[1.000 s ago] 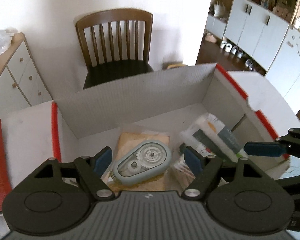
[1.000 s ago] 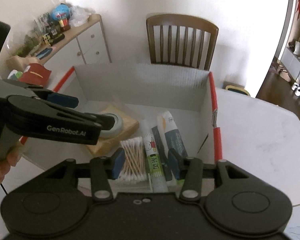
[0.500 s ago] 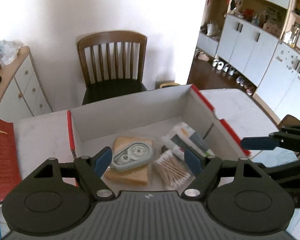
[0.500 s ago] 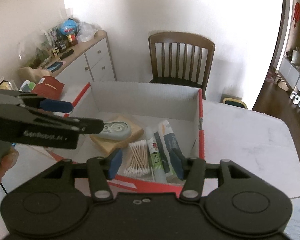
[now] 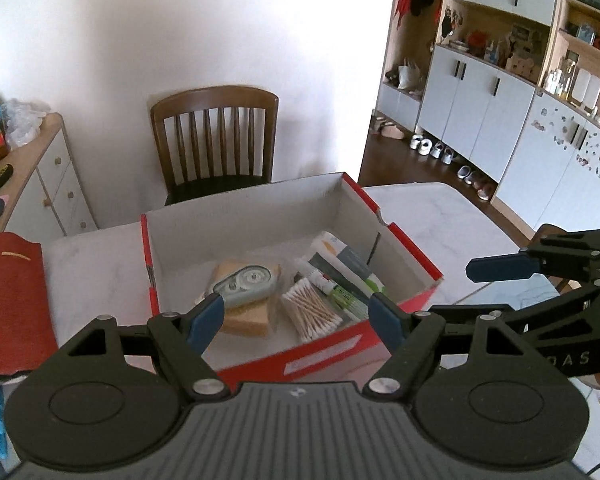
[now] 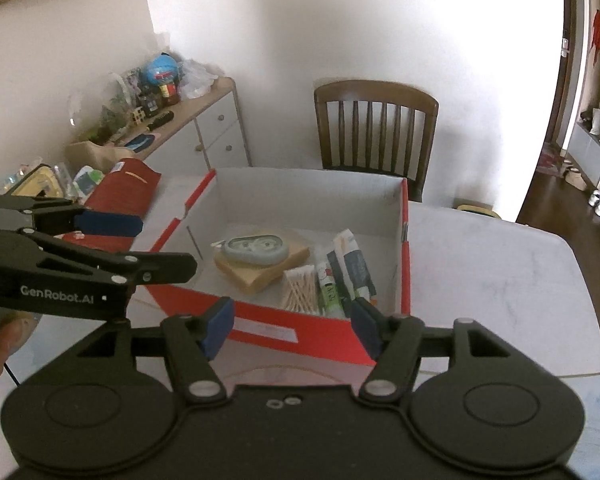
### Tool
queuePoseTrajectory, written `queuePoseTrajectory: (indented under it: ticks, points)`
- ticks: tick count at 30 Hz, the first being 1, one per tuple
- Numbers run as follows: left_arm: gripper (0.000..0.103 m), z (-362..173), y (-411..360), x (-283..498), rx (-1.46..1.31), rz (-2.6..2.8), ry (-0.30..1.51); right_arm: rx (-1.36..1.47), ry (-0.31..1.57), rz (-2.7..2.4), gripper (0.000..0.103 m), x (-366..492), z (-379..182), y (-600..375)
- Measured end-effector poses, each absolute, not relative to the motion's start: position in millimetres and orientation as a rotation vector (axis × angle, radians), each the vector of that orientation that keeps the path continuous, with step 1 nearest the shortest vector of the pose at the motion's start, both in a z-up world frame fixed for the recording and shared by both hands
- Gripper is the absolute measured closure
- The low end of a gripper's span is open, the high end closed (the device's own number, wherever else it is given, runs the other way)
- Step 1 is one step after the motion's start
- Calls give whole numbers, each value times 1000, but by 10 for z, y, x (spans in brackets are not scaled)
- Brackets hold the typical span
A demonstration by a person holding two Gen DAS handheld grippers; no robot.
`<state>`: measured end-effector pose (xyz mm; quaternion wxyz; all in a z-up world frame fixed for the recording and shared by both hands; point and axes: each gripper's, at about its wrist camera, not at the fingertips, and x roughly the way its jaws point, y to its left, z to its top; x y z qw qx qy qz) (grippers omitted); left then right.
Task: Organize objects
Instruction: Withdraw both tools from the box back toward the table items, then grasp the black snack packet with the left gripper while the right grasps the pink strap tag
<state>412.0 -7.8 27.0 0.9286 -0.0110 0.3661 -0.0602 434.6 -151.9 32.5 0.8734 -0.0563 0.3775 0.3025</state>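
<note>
I have both grippers backed off the red box, now mid-frame. Left gripper gapes empty; right gripper has just been opening, nothing between. Packing looks complete.

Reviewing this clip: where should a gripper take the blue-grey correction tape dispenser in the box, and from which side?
Across its narrow width, mid-body, coming from above. The correction tape dispenser lies flat on the tan block, long sides exposed.

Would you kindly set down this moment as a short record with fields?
container: red box, open, on white table
contents: correction tape on tan block; cotton swabs; tubes
left gripper: open, empty
right gripper: jaws just opening, nothing between
outside box: red pouch, at the left
</note>
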Motion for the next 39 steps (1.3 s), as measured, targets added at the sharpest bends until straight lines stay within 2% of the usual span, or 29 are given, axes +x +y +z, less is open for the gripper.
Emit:
queuePoseTrajectory:
  ticks: [4,6,9,13,18,20,23,28,30,39]
  points:
    - [24,311,-73,3940,-34,-127,738,-117,772,652,34,4202,363,-1577]
    - [24,327,-80,3847,-39,-129,735,-113,767,668,29,4127,381,-1609]
    - [19,329,-84,3705,-49,-137,726,-111,752,679,25,4002,394,-1660]
    - [19,308,-89,3526,-67,-142,721,-105,749,686,21,3867,369,-1730]
    - [17,242,-84,3321,-84,-132,730,-122,742,693,10,3706,300,-1830]
    - [17,200,-76,3243,-104,-124,738,-132,747,694,10,3642,259,-1853]
    - [10,127,-50,3137,-130,-112,747,-144,757,698,9,3548,174,-1897]
    - [9,-19,-16,2983,-172,-91,766,-164,786,698,9,3393,-3,-1952]
    - [0,-90,-11,2933,-185,-85,779,-164,804,698,9,3340,-88,-1983]
    - [0,-472,-30,2751,-181,-34,826,-226,861,669,9,3141,-455,-2009]
